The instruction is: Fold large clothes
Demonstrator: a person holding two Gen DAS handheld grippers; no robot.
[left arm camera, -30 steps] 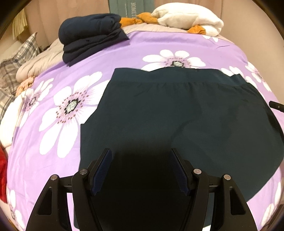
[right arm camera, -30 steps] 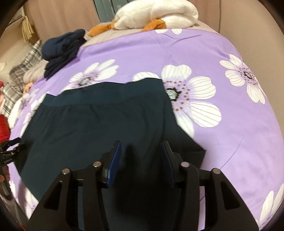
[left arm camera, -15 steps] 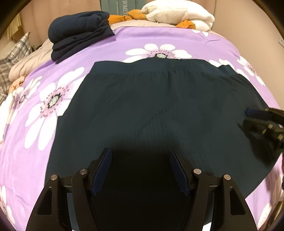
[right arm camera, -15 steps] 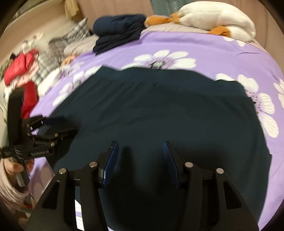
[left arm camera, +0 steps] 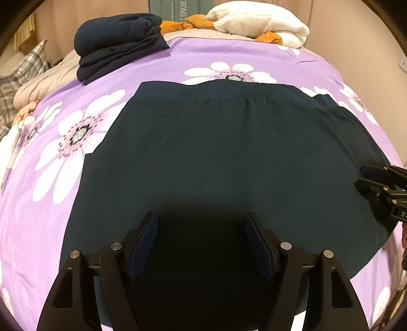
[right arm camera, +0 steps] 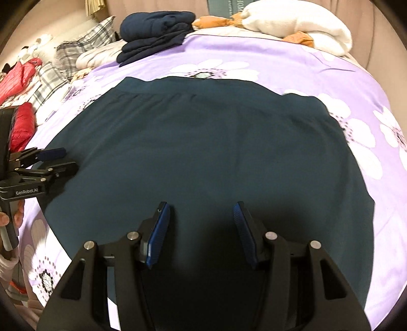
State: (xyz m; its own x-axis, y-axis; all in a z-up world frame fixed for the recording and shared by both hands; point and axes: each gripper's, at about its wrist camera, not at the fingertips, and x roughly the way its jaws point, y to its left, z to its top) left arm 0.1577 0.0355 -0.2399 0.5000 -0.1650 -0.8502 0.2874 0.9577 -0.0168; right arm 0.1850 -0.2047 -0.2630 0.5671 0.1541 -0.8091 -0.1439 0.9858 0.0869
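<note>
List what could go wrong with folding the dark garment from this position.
1. Both the left gripper and right gripper hover open over the middle of the dark garment, not at an edge; closing here may bunch the fabric.
2. The folded navy pile lies just beyond the waistband, so a far fold could bump it.

One dark teal garment (left arm camera: pixel 229 157) lies spread flat on the bed (left arm camera: pixel 51 229). Beyond it, toward the bed's head, sits one stack of folded navy clothes (left arm camera: pixel 119 43), and one white plush blanket (left arm camera: pixel 257 24). Left of the bed, two red items (right arm camera: pixel 20 107). Two grippers, each with two fingers (right arm camera: pixel 159 231).
</note>
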